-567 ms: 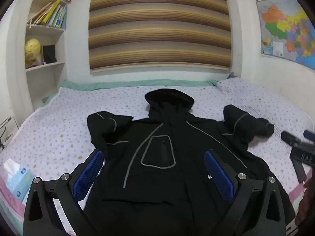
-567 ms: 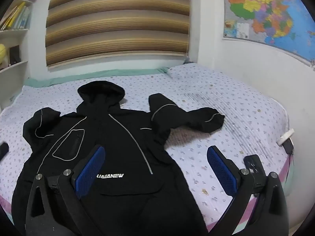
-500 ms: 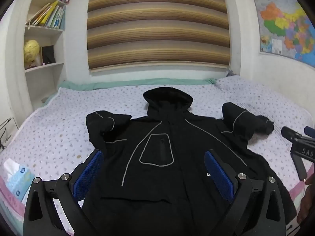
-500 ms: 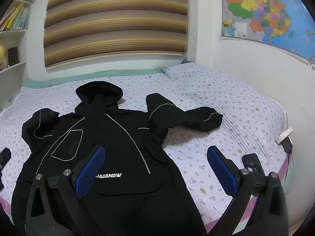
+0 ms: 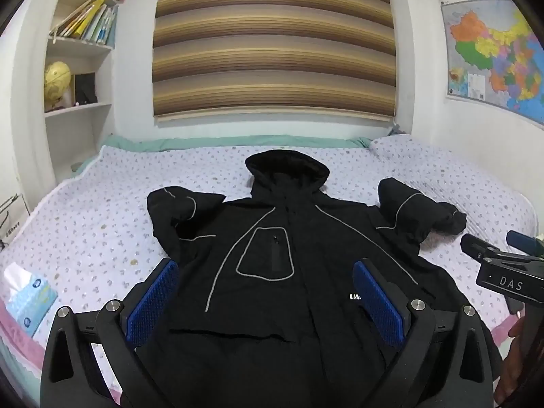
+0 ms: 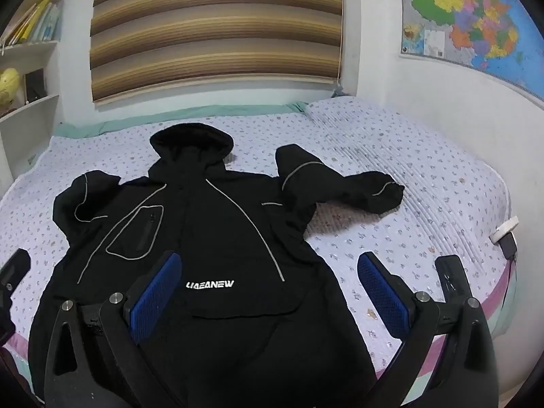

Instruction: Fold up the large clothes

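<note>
Left wrist view shows the black jacket [image 5: 272,272] spread flat, front up, on the bed [image 5: 85,210], hood toward the striped blind [image 5: 272,40]. Above the jacket's lower half the left gripper [image 5: 265,299] hangs wide open, gripping nothing. Over the jacket's hem edge the right gripper [image 6: 268,295] is likewise wide open and empty.

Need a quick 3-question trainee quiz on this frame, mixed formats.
1. True or false: the jacket lies front side up on the bed.
2. Which sleeve reaches out further? A) the one on the map side B) the one on the bookshelf side
3. Fill in: both the left tongs and the right tongs are ____ and hold nothing.

Key: 1 true; 2 A; 3 open
</note>
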`<state>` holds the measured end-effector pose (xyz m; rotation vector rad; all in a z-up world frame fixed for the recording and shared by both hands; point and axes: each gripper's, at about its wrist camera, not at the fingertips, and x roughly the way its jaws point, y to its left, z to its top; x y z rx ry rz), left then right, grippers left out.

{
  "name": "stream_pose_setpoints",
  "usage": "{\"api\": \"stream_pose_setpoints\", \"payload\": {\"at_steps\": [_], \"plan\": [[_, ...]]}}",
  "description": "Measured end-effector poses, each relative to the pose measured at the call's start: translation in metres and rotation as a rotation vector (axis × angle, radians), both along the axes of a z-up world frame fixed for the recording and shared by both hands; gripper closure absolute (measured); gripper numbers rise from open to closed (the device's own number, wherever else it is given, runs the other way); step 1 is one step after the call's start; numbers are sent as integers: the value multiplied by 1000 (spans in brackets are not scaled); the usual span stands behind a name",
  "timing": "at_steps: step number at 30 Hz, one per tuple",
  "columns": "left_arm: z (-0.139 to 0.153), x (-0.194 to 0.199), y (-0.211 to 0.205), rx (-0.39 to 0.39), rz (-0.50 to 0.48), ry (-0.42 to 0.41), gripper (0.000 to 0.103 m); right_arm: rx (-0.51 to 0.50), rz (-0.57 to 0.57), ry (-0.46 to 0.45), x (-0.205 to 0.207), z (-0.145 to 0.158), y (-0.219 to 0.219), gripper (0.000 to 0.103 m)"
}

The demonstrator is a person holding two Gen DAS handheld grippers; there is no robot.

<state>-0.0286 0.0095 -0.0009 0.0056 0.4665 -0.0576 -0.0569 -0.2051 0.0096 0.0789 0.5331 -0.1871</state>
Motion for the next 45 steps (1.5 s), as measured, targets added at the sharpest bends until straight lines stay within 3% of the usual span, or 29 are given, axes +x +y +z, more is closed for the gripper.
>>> {"api": "stream_pose_setpoints", "payload": {"at_steps": [9,45], "plan": [[-16,6,-9,-24,-7,29,1,35,10,-9,0,1,-7,0],[-27,2,-32,29,-45,48,1,31,57,28,1,-13,0,0]]}}
